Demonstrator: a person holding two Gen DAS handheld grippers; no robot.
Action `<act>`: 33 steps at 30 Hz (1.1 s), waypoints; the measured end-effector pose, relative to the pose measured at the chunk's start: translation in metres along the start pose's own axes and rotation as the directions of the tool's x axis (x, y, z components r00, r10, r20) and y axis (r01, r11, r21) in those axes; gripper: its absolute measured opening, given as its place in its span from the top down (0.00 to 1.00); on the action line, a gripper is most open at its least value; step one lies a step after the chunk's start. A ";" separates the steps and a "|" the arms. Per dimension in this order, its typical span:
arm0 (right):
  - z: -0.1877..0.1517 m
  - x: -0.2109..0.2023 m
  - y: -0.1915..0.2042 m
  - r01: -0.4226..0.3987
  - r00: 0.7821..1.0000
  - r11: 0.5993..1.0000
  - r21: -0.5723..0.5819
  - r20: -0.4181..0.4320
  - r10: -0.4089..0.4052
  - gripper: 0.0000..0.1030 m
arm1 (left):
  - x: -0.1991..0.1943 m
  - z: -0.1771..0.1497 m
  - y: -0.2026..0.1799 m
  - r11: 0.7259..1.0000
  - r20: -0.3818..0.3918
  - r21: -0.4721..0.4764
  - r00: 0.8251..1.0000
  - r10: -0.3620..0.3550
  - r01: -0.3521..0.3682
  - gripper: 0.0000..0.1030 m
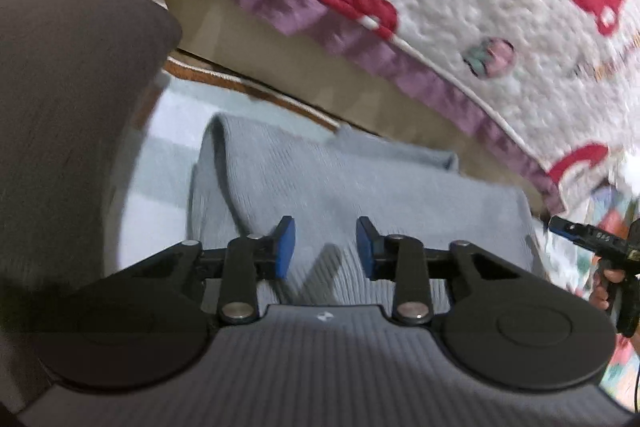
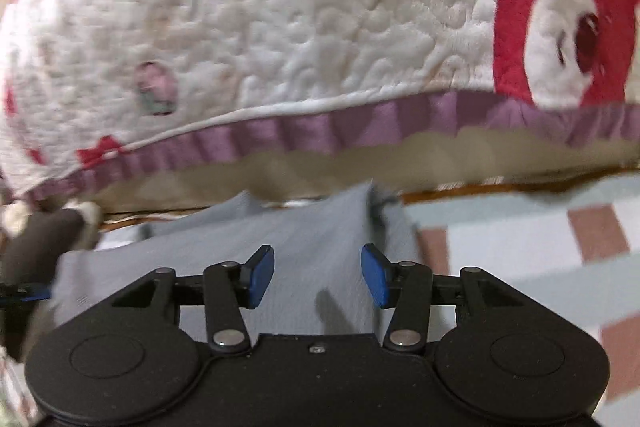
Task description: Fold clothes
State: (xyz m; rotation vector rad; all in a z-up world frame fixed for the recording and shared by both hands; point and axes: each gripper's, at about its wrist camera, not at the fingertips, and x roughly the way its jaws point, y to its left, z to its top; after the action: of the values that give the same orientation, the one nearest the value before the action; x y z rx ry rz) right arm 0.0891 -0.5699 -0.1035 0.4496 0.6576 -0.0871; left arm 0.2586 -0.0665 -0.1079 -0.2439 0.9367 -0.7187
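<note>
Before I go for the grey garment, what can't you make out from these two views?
- Grey garment: near edge hidden under the left claw body, left wrist view; type unclear.
- Same garment, right wrist view: motion-blurred, near part covered by right claw.
- Quilt: cut off by frame edges.

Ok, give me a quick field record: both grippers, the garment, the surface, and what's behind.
left gripper: jaws open, empty, above the garment
right gripper: jaws open, empty, above the garment
garment: grey ribbed knit garment, partly folded, lying flat
surface: pale checked mat
behind: white quilted blanket with red shapes and purple frill
</note>
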 end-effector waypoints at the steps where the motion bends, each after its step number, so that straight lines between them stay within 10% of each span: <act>1: -0.009 -0.007 0.002 -0.020 1.000 1.000 0.006 0.005 0.020 0.48 | -0.005 -0.008 -0.005 1.000 -0.005 0.024 1.000 0.009 -0.009 0.69; 9: -0.041 -0.008 -0.001 0.013 0.999 1.000 0.021 -0.048 -0.012 0.48 | 0.005 -0.063 -0.024 0.992 -0.179 0.119 0.984 -0.009 0.030 0.60; 15: -0.064 -0.009 -0.003 0.037 0.996 0.999 0.032 -0.085 -0.034 0.48 | 0.024 -0.066 -0.008 0.998 -0.205 -0.036 0.977 -0.051 0.044 0.56; 18: -0.065 -0.013 -0.004 -0.046 0.998 0.998 0.049 -0.050 0.048 0.91 | 0.023 -0.066 0.001 0.987 -0.192 -0.123 0.974 -0.124 0.102 0.60; 22: -0.059 -0.027 -0.010 -0.162 0.985 0.978 0.130 0.075 0.153 0.91 | 0.012 -0.061 0.005 0.973 -0.136 -0.177 0.975 -0.174 0.149 0.67; 27: -0.060 -0.027 -0.023 -0.121 0.990 0.978 0.172 0.094 0.106 0.90 | -0.003 -0.055 -0.001 0.995 -0.041 -0.097 0.999 0.012 -0.016 0.66; 33: -0.075 -0.018 -0.029 -0.143 0.989 0.968 0.207 0.062 0.133 0.86 | 0.021 -0.070 0.012 0.977 -0.154 -0.208 0.985 -0.078 0.045 0.62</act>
State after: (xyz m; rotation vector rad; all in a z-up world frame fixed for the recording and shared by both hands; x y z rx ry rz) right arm 0.0260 -0.5652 -0.1561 0.6953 0.5710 -0.0357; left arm 0.2158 -0.0633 -0.1684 -0.4016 1.1631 -0.7076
